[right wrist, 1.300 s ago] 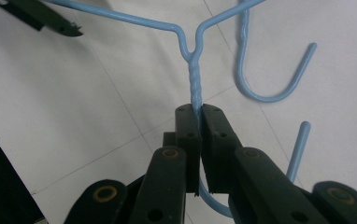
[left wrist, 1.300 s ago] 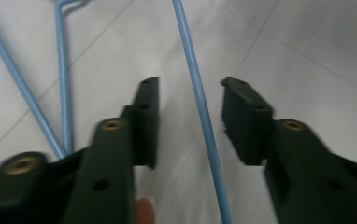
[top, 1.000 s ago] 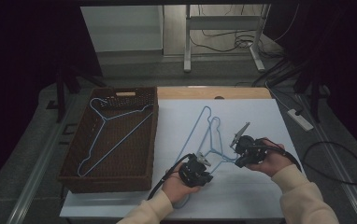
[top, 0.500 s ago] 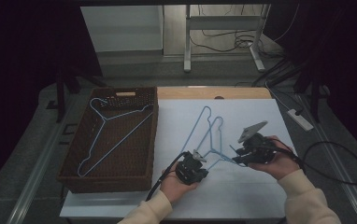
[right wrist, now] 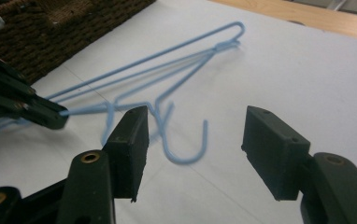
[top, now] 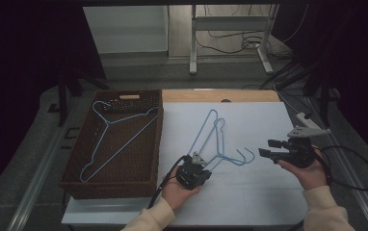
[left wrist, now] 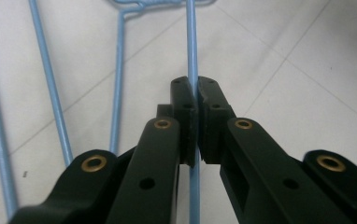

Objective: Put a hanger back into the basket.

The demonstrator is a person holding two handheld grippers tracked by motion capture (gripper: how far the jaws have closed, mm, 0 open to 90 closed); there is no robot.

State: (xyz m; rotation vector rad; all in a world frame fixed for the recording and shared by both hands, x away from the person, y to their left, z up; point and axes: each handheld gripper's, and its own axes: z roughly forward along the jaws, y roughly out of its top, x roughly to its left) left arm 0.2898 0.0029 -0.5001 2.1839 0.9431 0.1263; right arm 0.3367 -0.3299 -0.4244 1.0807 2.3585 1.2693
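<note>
High view's showing the left gripper (top: 197, 163) clamping tight on a wire of the blue hangers (top: 216, 139) lying on the white table (top: 269, 192), long axis running far-left, while the right gripper (top: 269, 148) is hovering wide open, empty, just right of their hooks (top: 242, 158).

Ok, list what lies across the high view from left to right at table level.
Wicker basket with a blue hanger in it → left hand-held gripper, shut on a wire of the blue hangers on the table → right hand-held gripper, jaws open.
</note>
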